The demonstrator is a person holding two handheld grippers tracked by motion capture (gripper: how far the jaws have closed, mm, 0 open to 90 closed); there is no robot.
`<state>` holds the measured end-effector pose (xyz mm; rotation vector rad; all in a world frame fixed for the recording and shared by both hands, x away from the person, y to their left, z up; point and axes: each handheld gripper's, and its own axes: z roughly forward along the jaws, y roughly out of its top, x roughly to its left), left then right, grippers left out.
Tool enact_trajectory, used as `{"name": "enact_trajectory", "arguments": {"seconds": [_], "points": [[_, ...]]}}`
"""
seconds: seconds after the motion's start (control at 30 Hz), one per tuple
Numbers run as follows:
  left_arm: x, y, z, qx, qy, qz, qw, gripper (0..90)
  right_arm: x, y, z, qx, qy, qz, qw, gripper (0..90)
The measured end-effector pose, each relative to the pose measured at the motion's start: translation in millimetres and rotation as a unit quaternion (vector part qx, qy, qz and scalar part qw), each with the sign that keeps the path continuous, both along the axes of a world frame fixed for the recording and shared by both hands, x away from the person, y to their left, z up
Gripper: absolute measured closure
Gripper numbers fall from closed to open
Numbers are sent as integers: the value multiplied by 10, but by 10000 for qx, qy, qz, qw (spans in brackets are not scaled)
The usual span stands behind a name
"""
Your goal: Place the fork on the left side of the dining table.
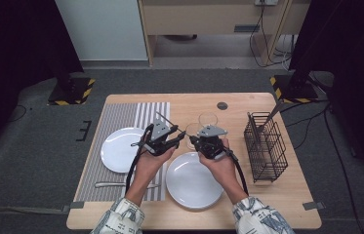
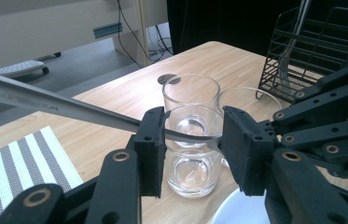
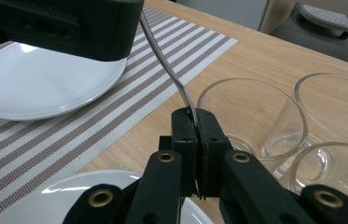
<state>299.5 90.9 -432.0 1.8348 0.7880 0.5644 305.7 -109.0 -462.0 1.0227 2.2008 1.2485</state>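
A long metal piece of cutlery point(image 2: 45, 105) is held level above the table between both grippers. My right gripper point(image 3: 196, 116) is shut on its curved neck point(image 3: 164, 56), just above three clear glasses point(image 3: 246, 112). My left gripper point(image 2: 192, 123) stands open, and the cutlery crosses the gap from pad to pad over the nearest glass point(image 2: 190, 158). In the high view the left gripper point(image 1: 179, 139) and right gripper point(image 1: 192, 141) face each other tip to tip at mid-table, with the handle point(image 1: 162, 117) sticking out to the upper left.
One white plate point(image 1: 118, 151) lies on the striped placemat point(image 1: 121, 117). A second plate point(image 1: 192, 183) is on bare wood below the hands. A black wire basket point(image 1: 265, 146) with a utensil stands at the right. Another piece of cutlery point(image 1: 106, 184) lies on the mat's near edge.
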Motion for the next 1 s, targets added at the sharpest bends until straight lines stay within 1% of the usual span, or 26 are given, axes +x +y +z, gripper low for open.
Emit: {"name": "enact_trajectory", "arguments": {"seconds": [0.37, 0.8, 0.93, 1.0], "points": [[18, -2, -17, -11, 42, -1, 10000, 593, -14, -18, 33, -98, -56, 24, 9999, 879], [34, -14, -45, -18, 103, -9, 9999, 586, -24, -34, 63, -153, -89, 26, 9998, 876], [25, -22, -65, 27, 114, -22, 9999, 584, -29, -37, 63, -174, -92, 27, 9998, 876], [24, -22, -68, 13, 125, -22, 9999, 584, -32, -39, 64, -182, -108, 28, 9998, 876]]}}
